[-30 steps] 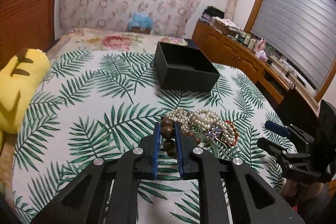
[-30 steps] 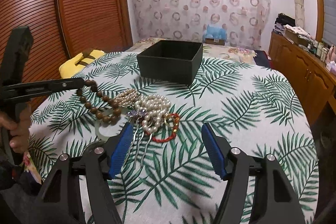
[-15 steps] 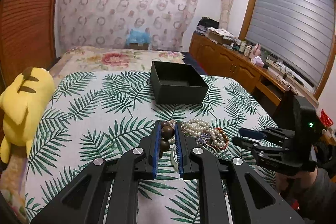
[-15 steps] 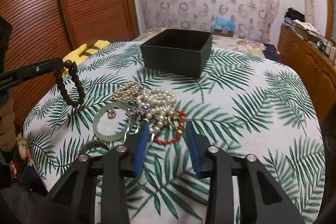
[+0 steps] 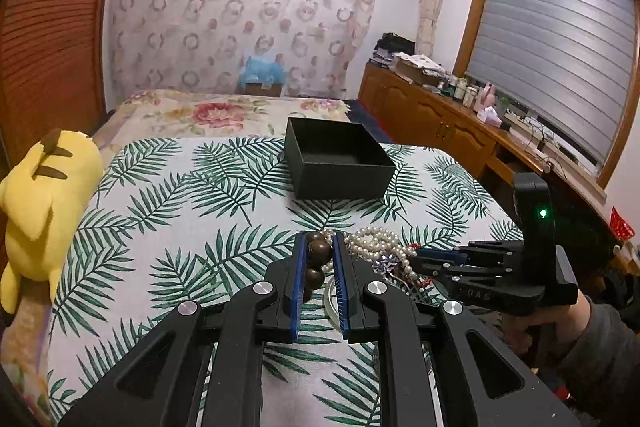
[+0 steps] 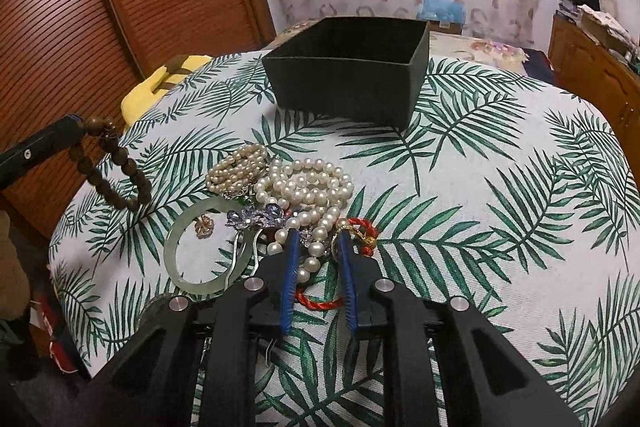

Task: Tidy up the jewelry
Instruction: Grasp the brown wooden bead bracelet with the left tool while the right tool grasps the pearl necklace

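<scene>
My left gripper (image 5: 318,239) is shut on a brown wooden bead bracelet (image 5: 318,253), which hangs clear of the table (image 6: 108,167). A tangle of pearl strands (image 6: 308,183) lies mid-table with a jade bangle (image 6: 176,259), a purple flower hairpin (image 6: 256,217) and a red cord bracelet (image 6: 320,303). My right gripper (image 6: 319,237) is down at the near edge of that pile. Its jaws are closing, with a pearl strand between them and a gap still showing on either side. An open black box (image 6: 340,87) stands behind the pile.
The table carries a palm-leaf cloth (image 6: 480,207). A yellow plush toy (image 5: 40,211) lies at its left edge. Beyond are a bed with a floral cover (image 5: 208,111), a wooden louvred wardrobe (image 6: 120,7) on the left and a cluttered sideboard (image 5: 440,123) on the right.
The right gripper came forward and down onto the pile, and its jaws narrowed around pearls. The left gripper lifted the bead bracelet off the table, then held still.
</scene>
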Demonstrator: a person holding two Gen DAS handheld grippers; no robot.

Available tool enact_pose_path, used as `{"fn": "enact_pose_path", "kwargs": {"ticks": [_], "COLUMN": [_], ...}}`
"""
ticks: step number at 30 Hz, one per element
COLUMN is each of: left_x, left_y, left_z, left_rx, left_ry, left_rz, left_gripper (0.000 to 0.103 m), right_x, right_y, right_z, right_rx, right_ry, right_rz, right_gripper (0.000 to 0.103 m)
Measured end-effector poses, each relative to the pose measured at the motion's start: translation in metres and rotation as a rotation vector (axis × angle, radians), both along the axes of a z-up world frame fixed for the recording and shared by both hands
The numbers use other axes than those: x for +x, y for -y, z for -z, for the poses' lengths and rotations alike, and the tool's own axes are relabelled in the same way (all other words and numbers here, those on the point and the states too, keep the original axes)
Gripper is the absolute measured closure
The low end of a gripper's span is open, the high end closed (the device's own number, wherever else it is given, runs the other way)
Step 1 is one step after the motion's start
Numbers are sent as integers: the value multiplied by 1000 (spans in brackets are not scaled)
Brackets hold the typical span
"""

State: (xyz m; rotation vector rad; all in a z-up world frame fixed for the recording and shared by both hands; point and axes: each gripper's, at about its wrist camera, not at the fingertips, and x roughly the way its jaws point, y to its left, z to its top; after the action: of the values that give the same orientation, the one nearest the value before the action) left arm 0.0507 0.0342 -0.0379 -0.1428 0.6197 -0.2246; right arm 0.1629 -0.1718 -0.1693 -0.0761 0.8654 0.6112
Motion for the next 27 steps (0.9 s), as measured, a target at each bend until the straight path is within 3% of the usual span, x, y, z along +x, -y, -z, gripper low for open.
{"fn": "enact_pose_path", "kwargs": {"ticks": [2,11,22,25,27], "left_x": [0,0,0,0,0], "left_y": [0,2,2,3,3], "left_z": [1,4,7,7,7], "left_rx": [1,5,8,11,10], "left_ry": [-2,-1,-4,-4,-4], "left_rz": [0,4,-1,1,1], "left_gripper": [91,91,91,91,91], "right_x": [-1,-13,-6,-8,-9], "right_y": [-1,-2,12,14,16], "right_z": [-2,-17,-5,-8,-10], "right_rx": [-5,-58,-48,-53,-61], "right_ry": [6,78,14,23,34], "right_rz": [-9,-21,9,24,26], "right_gripper": [87,87,85,74,73]}}
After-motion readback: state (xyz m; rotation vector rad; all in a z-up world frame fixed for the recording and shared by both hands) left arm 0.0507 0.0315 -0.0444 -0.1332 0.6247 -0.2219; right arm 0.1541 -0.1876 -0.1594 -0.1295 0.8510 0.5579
